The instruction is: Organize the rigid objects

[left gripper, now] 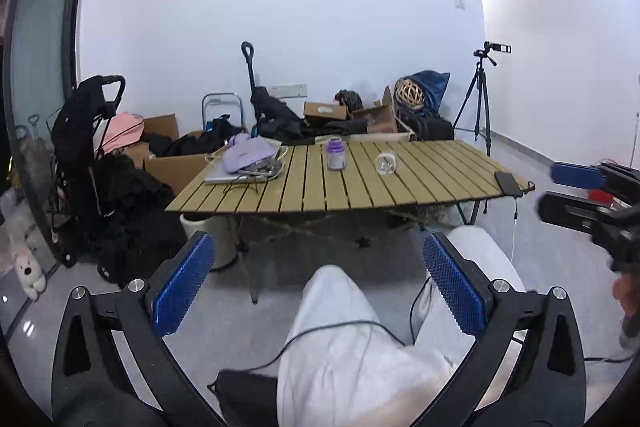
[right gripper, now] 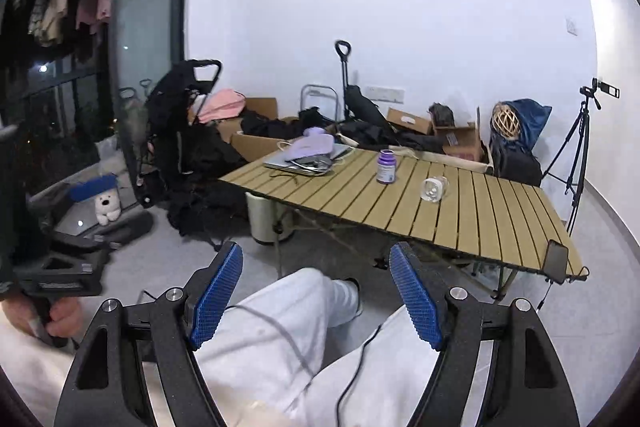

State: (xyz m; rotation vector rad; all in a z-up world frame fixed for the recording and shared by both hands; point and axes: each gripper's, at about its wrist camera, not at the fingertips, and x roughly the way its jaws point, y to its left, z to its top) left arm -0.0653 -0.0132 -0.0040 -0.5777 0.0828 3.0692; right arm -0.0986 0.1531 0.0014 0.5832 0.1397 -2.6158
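A purple bottle (left gripper: 335, 153) stands upright on the slatted wooden table (left gripper: 432, 179). A clear glass jar (left gripper: 386, 163) lies on its side to its right. Both show in the right wrist view too: the bottle (right gripper: 386, 167) and the jar (right gripper: 434, 188) on the table (right gripper: 500, 219). My left gripper (left gripper: 318, 259) is open and empty, held above my lap, well short of the table. My right gripper (right gripper: 316, 271) is open and empty, also over my lap. The right gripper also shows at the right edge of the left wrist view (left gripper: 560, 189).
A laptop with a purple pouch and cables (left gripper: 248, 163) lies at the table's far left. A black phone (left gripper: 509, 183) sits at its near right corner. Boxes, bags and a stroller (left gripper: 88, 147) crowd the floor behind and left. A tripod (left gripper: 482, 99) stands at right. A white bin (right gripper: 264, 219) stands under the table.
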